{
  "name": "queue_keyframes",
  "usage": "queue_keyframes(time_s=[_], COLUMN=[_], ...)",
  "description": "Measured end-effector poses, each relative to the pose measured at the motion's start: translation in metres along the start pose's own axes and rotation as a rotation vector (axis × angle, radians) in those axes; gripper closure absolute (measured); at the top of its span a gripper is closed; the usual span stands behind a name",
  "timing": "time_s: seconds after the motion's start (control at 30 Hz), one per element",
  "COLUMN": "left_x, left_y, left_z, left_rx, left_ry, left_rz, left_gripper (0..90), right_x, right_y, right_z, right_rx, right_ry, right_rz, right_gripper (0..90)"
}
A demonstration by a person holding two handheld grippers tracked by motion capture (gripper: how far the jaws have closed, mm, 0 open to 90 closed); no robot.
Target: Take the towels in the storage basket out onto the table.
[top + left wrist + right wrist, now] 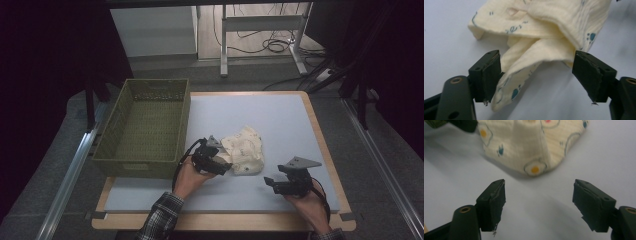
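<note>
Cream printed cloth [541,50] is straddled by the open left tool [537,75]; the right tool [539,200] is held open nearby.

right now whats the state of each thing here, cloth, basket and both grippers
cloth: crumpled in a loose heap on the table, a fold lying between the left gripper's fingers, not pinched
basket: upright at the table's left edge, nothing visible inside
left gripper: open, at the cloth's near left edge
right gripper: open, nothing between its fingers, short of the cloth
table: flat pale mat on a wooden board
</note>
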State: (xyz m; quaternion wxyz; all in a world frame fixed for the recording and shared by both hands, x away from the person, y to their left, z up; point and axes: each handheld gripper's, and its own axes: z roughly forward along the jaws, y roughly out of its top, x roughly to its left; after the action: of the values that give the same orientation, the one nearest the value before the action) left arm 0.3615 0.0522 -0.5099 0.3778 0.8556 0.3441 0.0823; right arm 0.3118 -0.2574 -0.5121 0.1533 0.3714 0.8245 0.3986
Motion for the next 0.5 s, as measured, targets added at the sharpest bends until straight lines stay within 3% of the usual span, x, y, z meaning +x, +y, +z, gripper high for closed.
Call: queue_keyframes(time_s=[0.1,0.13,0.3,0.33,0.43,0.5], left_x=[0.002,0.003,0.002,0.0,-0.003,-0.005], left_y=[-0.004,-0.008,-0.014,-0.017,-0.022,-0.024], left_z=[0.001,0.003,0.005,0.005,0.003,0.0], left_rx=[-0.003,0.002,-0.002,-0.003,-0.006,-0.003], left_ry=[-0.013,-0.02,-0.045,-0.058,-0.079,-0.074], left_rz=[-0.013,-0.016,-0.027,-0.025,-0.022,-0.01], left_gripper=[31.6,35.2,53.2,61.3,74.8,80.3], right_x=[0.0,0.001,0.001,0.0,0.0,-0.001], right_y=[0.009,0.02,0.037,0.043,0.047,0.048], right_z=[0.006,0.012,0.026,0.033,0.038,0.038], right_rx=[-0.009,-0.013,-0.006,0.005,0.026,0.029], right_ry=[0.025,0.035,0.035,0.041,0.033,0.029], right_rz=[0.001,-0.013,-0.04,-0.052,-0.07,-0.078], right_gripper=[29.4,31.1,38.2,48.6,70.7,80.9])
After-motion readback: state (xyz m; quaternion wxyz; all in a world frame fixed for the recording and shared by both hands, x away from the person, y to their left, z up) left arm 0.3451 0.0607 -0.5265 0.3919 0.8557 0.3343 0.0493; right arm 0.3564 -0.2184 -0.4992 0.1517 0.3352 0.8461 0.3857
